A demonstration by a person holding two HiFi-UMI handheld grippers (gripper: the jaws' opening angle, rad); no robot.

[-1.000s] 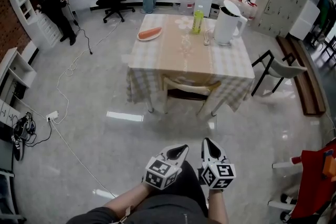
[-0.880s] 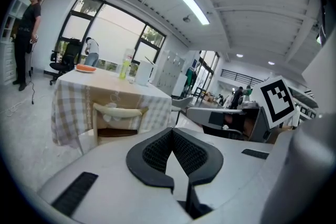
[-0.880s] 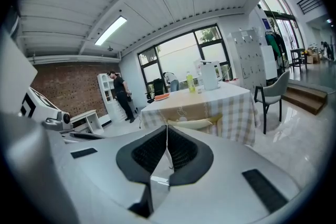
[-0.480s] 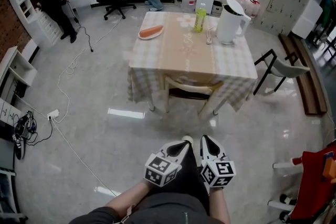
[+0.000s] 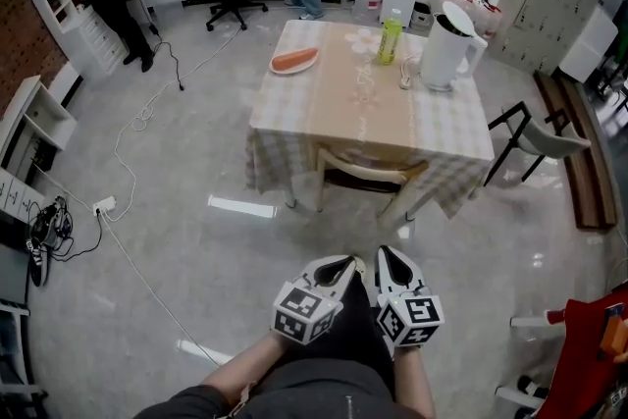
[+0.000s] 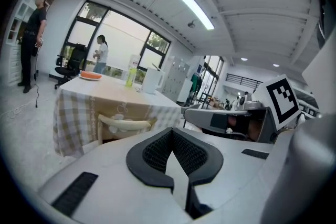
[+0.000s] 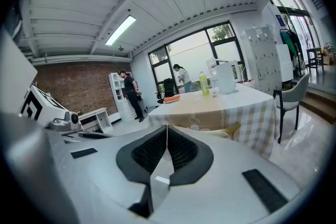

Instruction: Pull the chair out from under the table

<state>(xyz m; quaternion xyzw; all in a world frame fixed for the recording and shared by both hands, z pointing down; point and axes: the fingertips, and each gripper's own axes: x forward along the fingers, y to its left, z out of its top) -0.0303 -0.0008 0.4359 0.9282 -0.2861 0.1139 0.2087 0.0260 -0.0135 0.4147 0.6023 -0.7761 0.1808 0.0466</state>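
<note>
clenched, empty left gripper (image 5: 342, 263) and right gripper (image 5: 385, 256) face a cream wooden chair (image 5: 371, 176) under the checked table (image 5: 373, 103); seemingly light, rigid, grab its backrest (image 6: 125, 124).

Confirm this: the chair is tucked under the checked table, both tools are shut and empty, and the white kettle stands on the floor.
One detail is wrong: the head view shows the white kettle standing on the table. The rest holds: the chair is tucked under the table, and the left tool and right tool are shut and empty.

Bright, even daylight from the windows (image 6: 123, 34) and ceiling strips (image 6: 193, 0) glares off the floor (image 5: 240, 207); gripper views bend at edges.
</note>
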